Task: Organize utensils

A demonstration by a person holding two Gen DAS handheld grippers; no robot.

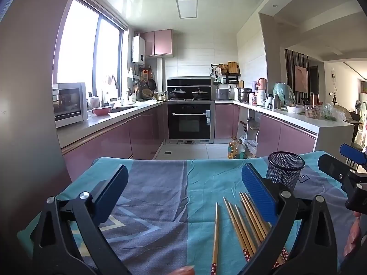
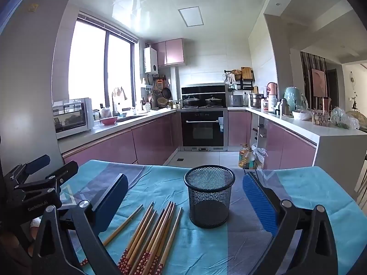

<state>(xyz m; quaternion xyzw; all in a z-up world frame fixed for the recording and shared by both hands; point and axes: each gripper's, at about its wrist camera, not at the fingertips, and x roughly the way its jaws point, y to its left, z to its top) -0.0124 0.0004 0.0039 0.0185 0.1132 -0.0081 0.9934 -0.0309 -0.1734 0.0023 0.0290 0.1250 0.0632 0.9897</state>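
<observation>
Gaping wide above chopsticks (image 2: 149, 236), both tongs (image 1: 183, 197) (image 2: 185, 204) empty.

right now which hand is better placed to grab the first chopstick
Right, probably. The right tool is open with the chopsticks and mesh cup between its fingers. The left tool, also open, has them off toward its right finger.

Right tongs (image 2: 185, 204): jaws wide apart, nothing between them.
Left tongs (image 2: 43, 162): at left edge, state unclear.
Cup (image 2: 209, 196): black mesh, upright, empty.
Chopsticks (image 2: 151, 236): wooden, red patterned ends, lying loose just left of cup.
Worktop (image 2: 309, 197): under blue-grey cloth.
</observation>
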